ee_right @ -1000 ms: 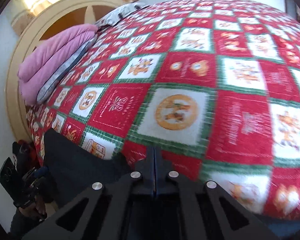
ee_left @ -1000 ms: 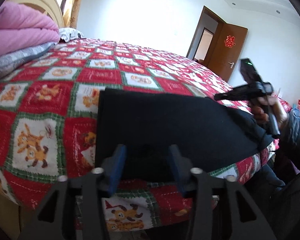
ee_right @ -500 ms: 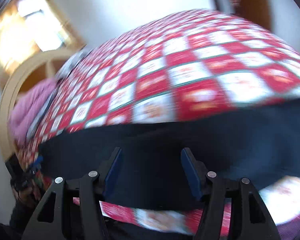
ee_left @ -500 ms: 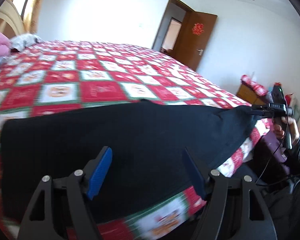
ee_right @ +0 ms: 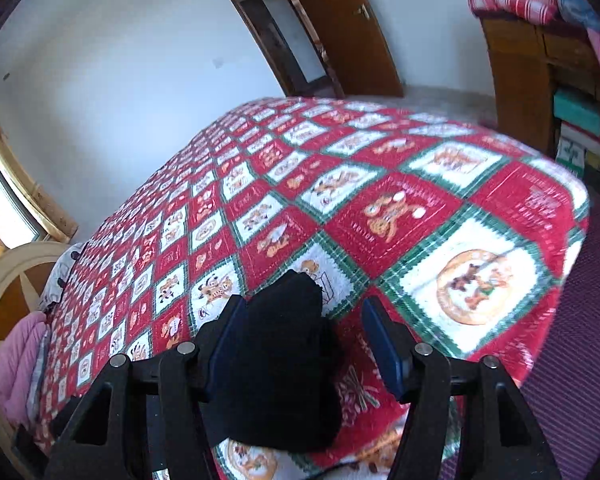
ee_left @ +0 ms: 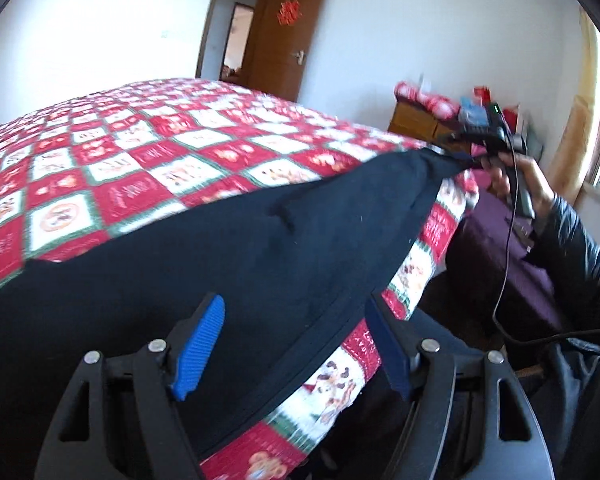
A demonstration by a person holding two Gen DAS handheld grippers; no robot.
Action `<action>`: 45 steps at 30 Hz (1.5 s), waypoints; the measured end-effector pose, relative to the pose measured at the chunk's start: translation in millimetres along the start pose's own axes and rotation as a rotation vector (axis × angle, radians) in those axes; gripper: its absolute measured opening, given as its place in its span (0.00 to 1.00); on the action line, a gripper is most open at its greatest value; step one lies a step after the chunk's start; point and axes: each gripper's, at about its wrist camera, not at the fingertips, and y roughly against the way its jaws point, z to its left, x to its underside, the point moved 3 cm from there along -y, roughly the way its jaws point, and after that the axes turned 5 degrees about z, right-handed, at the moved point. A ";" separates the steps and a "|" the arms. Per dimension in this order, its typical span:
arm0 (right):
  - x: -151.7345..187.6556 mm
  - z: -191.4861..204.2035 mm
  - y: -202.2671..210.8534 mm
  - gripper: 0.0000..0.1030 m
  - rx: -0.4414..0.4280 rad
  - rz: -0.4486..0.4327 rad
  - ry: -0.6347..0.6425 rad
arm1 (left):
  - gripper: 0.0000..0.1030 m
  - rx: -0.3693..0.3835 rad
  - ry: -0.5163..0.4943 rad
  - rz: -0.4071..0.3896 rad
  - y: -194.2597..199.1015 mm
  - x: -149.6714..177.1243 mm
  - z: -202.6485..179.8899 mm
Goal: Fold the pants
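Both tools stand spread: my left tool (ee_left: pixel 296 344) hovers over the near hem of the black pants (ee_left: pixel 220 248), my right tool (ee_right: pixel 304 344) straddles the bunched far end (ee_right: pixel 284 344), neither pinching. Pants lie along the bed's (ee_right: pixel 340 184) near edge over the quilt. Risk, I judge: closing on the bunch grabs uneven layers, or drags cloth off the edge. My right hand (ee_left: pixel 516 176) is held level, reaching in sideways.

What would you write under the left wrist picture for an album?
Open left tongs hover over black pants spread on a red patchwork quilt, the right tongs at the far end.
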 end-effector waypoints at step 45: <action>34.4 22.8 12.2 0.39 -0.044 0.028 0.003 | 0.54 -0.092 -0.091 0.069 -35.2 19.4 -15.5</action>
